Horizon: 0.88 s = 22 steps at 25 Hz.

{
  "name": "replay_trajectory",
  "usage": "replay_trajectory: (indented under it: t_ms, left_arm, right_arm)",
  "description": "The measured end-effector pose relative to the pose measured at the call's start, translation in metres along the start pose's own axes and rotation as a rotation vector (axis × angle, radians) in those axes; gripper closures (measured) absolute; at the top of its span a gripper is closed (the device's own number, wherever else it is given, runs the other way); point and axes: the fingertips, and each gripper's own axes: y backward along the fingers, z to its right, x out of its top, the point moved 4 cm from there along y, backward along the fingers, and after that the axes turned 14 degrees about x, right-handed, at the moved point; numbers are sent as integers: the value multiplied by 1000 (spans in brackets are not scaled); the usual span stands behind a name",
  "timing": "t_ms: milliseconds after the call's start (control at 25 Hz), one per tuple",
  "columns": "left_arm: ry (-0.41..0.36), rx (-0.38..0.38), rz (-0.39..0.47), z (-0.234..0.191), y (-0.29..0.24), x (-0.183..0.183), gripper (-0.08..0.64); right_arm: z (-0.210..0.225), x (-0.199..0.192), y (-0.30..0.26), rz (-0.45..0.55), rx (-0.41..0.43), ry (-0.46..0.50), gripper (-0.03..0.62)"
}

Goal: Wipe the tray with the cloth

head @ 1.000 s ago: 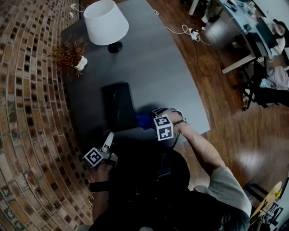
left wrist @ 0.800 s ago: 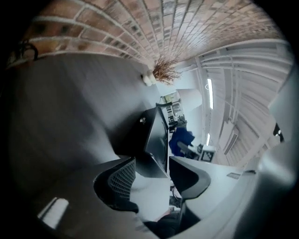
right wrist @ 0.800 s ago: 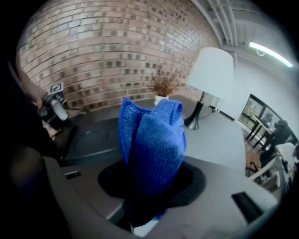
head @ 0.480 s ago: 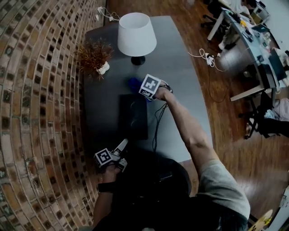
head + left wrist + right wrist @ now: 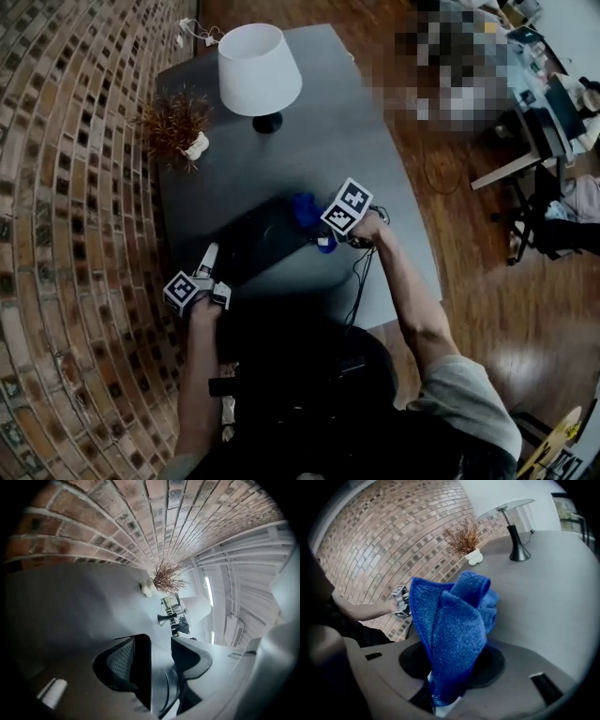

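Note:
The black tray (image 5: pixel 251 246) lies on the dark grey table (image 5: pixel 375 150). My right gripper (image 5: pixel 323 234) hovers at the tray's right edge, shut on a bunched blue cloth (image 5: pixel 304 210) that stands up out of its jaws (image 5: pixel 454 630) and hides the tray in the right gripper view. My left gripper (image 5: pixel 206 262) is at the tray's near left corner; whether it touches the tray I cannot tell. In the left gripper view its jaws (image 5: pixel 159 641) stand apart with only bare table between them, and they have just been opening.
A white-shaded lamp (image 5: pixel 255 70) and a dried plant in a small white pot (image 5: pixel 176 127) stand at the table's far end. A brick wall (image 5: pixel 66 187) runs along the left. Cables (image 5: pixel 356 281) trail over the table's near edge. Wooden floor and desks lie to the right.
The right gripper carried the cloth from the tray's near right corner to its far end, then back to its right edge. The left gripper moved forward to the tray's near left corner.

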Motion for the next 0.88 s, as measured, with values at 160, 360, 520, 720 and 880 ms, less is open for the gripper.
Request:
replay_trajectory:
  t_ms: [160,360,520,720,880]
  left_arm:
    - [-309,-32,-77,22,-34,20,334]
    - [-445,-70,-32,57,10,8,356]
    - [-554,-164,-111,75,39,-54,367]
    - [-602,-147,-207,50,33,-104,367]
    - [-578,-169,-187,52,27,-101,387]
  right_arm:
    - [-35,-53,-14,151,49,-33,442]
    - [-9,-70,28,181,-267,109,442]
    - [10,-27,25,-152,-545,476,442]
    - [-2,-35,-7,-457,-511,772,442]
    - [-57,-96,-35,-620,-314,874,442]
